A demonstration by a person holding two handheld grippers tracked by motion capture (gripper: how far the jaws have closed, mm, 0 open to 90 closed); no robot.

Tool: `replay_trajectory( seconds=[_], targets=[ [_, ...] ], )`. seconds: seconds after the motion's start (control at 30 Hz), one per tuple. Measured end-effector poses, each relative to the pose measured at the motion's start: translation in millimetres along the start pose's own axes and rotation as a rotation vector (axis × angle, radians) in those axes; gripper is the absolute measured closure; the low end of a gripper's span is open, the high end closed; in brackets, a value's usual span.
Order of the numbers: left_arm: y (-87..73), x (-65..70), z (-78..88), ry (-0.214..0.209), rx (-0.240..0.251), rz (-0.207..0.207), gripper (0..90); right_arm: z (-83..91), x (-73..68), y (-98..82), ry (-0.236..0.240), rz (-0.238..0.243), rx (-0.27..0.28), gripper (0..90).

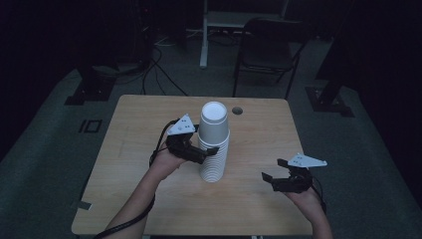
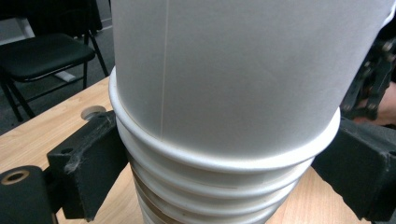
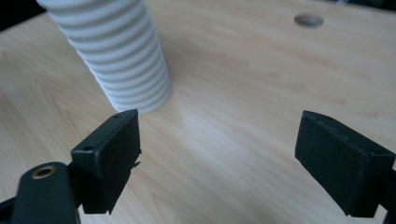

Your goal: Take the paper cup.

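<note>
Two claws work at one wooden table (image 1: 149, 199) in the high view. Left gripper (image 1: 209, 152) is clamped around one tall stack of white paper cups (image 1: 214, 144), which stands upside down near the table's middle, a little toward the far edge. Right gripper (image 1: 272, 172) hangs near the table's right edge, well apart from the stack, its jaws spread with nothing between them. One round hole (image 1: 237, 110) sits in the tabletop behind the stack. One dark folding chair (image 1: 268, 50) stands on the floor beyond the table.

From the left gripper view, the two black jaws press on opposite sides of the cups (image 2: 224, 93), just under the rim of the top one; about five nested rims show below it. No print or logo can be read on the white paper.

From the right gripper view, both jaws stand wide over bare wood. The ribbed lower part of the stack (image 3: 121, 51) rests on the table at upper left, with too many rims to count surely. The hole (image 3: 308, 20) lies at upper right.
</note>
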State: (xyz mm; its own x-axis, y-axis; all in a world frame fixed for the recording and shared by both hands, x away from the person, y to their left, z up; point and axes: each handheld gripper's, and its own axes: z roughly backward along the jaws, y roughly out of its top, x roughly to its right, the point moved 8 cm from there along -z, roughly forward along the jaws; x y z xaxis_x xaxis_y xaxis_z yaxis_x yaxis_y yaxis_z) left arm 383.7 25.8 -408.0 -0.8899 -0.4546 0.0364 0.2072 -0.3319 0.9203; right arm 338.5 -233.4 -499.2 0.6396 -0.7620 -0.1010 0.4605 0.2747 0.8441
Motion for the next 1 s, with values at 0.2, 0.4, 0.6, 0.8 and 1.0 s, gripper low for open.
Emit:
replay_trajectory(
  seconds=[0.2, 0.4, 0.6, 0.8, 1.0],
  targets=[
    [0.5, -0.2, 0.1, -0.003, -0.006, 0.0, 7.8, 10.7, -7.2, 34.8, 0.022, 0.037, 0.047, 13.7],
    [0.6, -0.3, 0.2, -0.002, -0.012, -0.001, 7.8, 17.1, -17.7, 64.9, 0.06, 0.067, 0.093, 13.7],
    [0.9, -0.3, 0.2, 0.001, -0.016, 0.0, 7.8, 20.1, -28.3, 92.7, 0.092, 0.094, 0.129, 13.7],
    [1.0, -0.3, 0.2, 0.001, -0.021, -0.001, 7.8, 16.7, -41.5, 110.3, 0.13, 0.129, 0.133, 14.3],
    [1.1, -0.1, 0.2, 0.001, -0.021, 0.0, 7.8, 14.1, -50.7, 122.6, 0.159, 0.147, 0.139, 14.3]
  ],
)
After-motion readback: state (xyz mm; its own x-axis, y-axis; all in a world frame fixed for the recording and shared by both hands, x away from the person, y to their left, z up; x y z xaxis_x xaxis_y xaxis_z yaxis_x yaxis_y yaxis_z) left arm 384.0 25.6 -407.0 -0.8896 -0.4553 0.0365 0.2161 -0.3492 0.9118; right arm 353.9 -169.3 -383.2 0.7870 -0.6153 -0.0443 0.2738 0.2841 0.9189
